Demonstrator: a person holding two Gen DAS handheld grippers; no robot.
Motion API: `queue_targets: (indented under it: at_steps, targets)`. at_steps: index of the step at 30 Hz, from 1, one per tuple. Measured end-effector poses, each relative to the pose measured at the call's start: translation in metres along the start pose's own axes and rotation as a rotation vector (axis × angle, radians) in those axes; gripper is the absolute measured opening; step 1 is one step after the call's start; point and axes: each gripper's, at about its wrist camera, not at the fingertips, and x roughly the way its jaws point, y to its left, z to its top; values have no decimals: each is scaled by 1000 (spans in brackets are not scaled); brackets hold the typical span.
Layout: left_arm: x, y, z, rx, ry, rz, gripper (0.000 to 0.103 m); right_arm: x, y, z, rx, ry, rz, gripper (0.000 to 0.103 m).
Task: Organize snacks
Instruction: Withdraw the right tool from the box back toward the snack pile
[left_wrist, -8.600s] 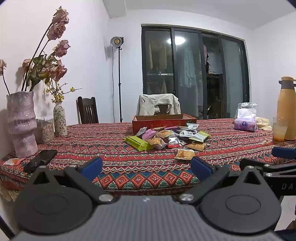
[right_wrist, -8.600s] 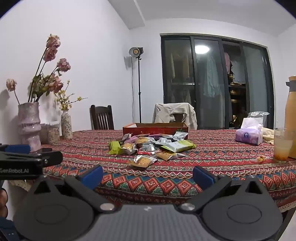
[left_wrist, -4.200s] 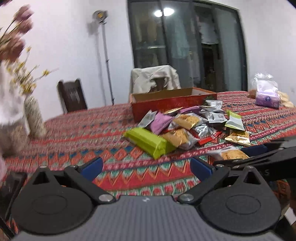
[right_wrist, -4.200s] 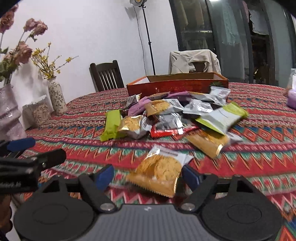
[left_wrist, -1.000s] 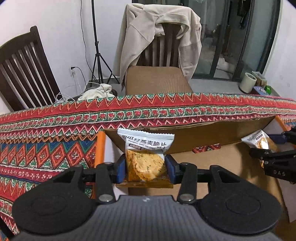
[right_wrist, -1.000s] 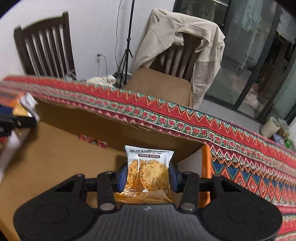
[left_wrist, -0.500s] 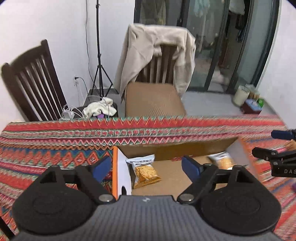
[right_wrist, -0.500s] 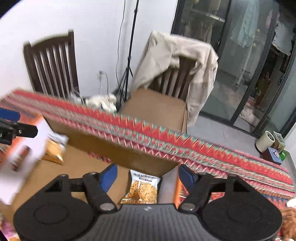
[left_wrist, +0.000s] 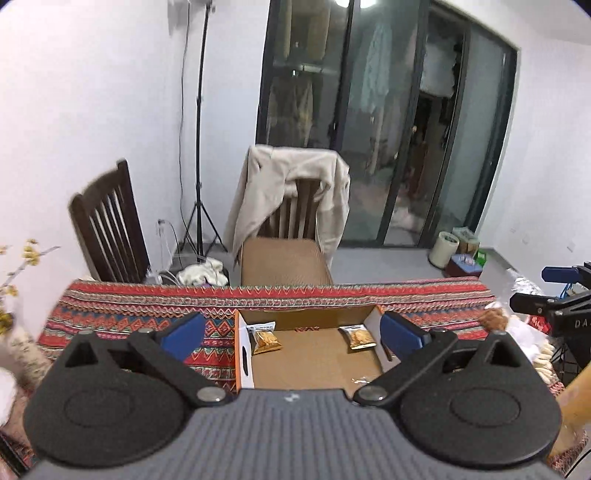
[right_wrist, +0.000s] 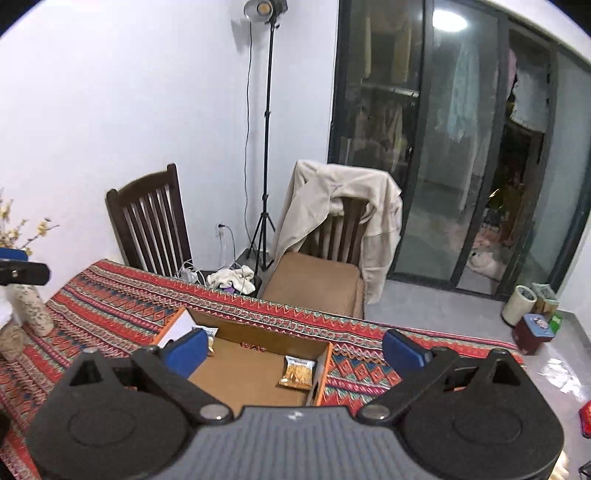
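Now both the left gripper (left_wrist: 293, 334) and right gripper (right_wrist: 293, 352) hang spread and empty above the box (left_wrist: 317, 363), one snack packet (left_wrist: 264, 339) in each far corner (right_wrist: 297, 371); next fetch should stay high over the box walls.

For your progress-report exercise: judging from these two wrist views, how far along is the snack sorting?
Done: two cracker packets lie in the cardboard box, one at its left end, one at its right end. In hand: nothing; the left gripper and right gripper are both open above the box. Left: no other snacks show in these views, so what remains cannot be judged.
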Motion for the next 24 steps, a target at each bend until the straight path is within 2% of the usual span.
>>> queue_targets:
  at_steps: [5,12,19,24]
  targets:
    - [-88,-19,-57,49,-91,-30,103,-81,17,-39,-15,-69,10,103]
    - [-163,-29,-154,60,-149,-30,103,-170,46,-128,-38,-113,93,103]
    - [-204,-20,-253,66,-191,21,103,-234,71,-220,-91,-172,119,103]
    - [-205,-6,-321,31,-141,66,103,-238,79,-288,-47,-149,205,103]
